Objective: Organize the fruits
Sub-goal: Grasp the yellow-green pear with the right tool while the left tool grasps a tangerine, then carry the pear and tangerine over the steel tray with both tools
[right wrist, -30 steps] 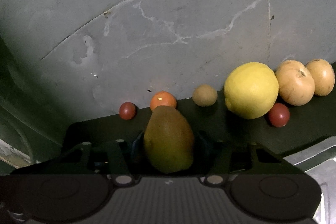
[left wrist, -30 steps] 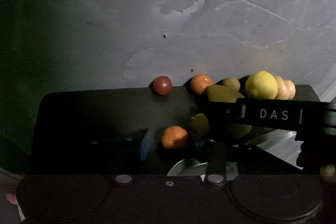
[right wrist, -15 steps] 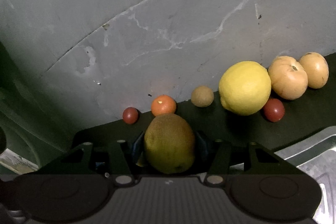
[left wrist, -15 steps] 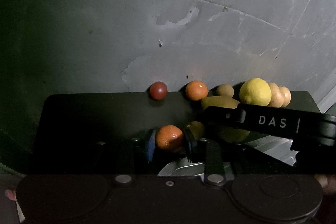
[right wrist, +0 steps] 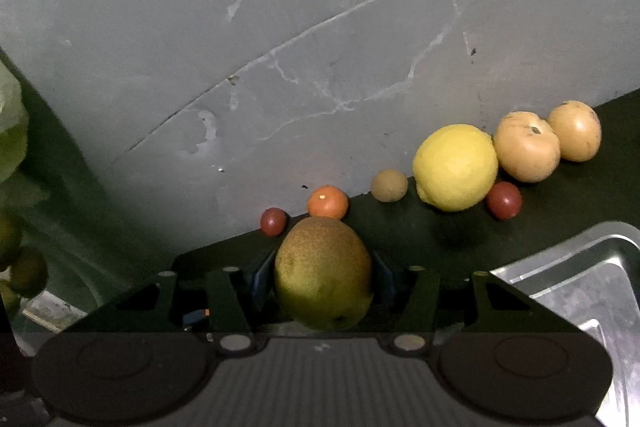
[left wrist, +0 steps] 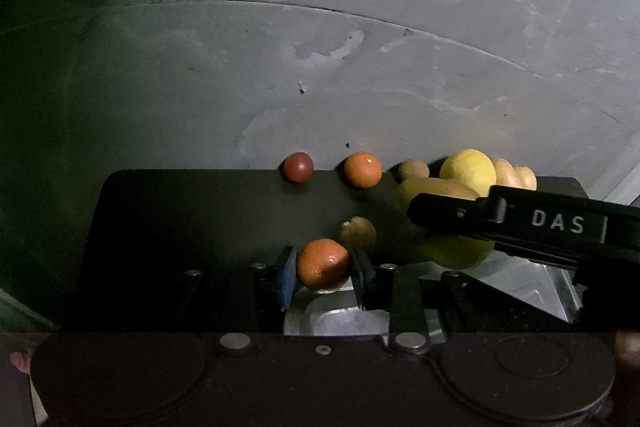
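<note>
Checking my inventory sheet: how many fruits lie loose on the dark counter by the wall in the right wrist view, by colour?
Dark red fruits: 2
Orange fruit: 1
Brown fruit: 1
Yellow fruit: 1
Tan fruits: 2
Total: 7, excluding the gripped pear.

Cracked grey wall (right wrist: 280, 27) behind a dark tabletop (left wrist: 192, 211).

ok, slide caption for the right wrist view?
Right tongs hold a pear before a row of fruit along the wall.

The right gripper (left wrist: 432, 215) hides most of the pear (left wrist: 440, 187); the tray (right wrist: 580, 275) runs off-frame.
</note>
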Motion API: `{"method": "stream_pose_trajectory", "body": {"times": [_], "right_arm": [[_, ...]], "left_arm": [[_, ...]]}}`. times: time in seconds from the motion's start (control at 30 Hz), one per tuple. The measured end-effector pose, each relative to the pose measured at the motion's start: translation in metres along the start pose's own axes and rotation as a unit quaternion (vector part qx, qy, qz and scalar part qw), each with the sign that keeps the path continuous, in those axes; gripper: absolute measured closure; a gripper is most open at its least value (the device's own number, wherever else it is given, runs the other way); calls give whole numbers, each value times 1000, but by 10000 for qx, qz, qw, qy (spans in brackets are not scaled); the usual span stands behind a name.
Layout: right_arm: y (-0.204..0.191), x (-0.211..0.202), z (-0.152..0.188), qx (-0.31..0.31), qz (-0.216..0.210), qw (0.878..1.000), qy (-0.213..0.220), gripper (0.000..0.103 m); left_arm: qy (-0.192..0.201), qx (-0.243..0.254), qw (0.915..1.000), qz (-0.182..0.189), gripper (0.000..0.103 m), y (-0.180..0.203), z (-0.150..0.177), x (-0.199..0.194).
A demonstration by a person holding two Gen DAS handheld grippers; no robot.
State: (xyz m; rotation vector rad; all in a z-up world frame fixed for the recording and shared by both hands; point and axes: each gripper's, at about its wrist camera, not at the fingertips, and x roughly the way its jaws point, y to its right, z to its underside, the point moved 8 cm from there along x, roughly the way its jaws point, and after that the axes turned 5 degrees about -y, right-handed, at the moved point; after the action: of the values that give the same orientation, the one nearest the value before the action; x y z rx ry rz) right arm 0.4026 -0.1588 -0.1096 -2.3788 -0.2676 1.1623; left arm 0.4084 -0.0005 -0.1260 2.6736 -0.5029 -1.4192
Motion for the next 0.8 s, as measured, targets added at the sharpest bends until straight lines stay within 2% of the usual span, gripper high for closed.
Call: {"method": "stream_pose_trajectory", "body": {"times": [0.1,0.43,0.8], "right_arm": [[0,-7,5,35,-21,10000,5,46],[0,-27,39,188,-73,9997,-102,46],[26,-51,74,471,-2,9987,-199,46]], "left_arm": [[-11,-2,10000,0,73,1,2,-2],[-178,123,9997,61,73,17,37,-16],[-447,233,9987,104,73,32,72,-25]]}}
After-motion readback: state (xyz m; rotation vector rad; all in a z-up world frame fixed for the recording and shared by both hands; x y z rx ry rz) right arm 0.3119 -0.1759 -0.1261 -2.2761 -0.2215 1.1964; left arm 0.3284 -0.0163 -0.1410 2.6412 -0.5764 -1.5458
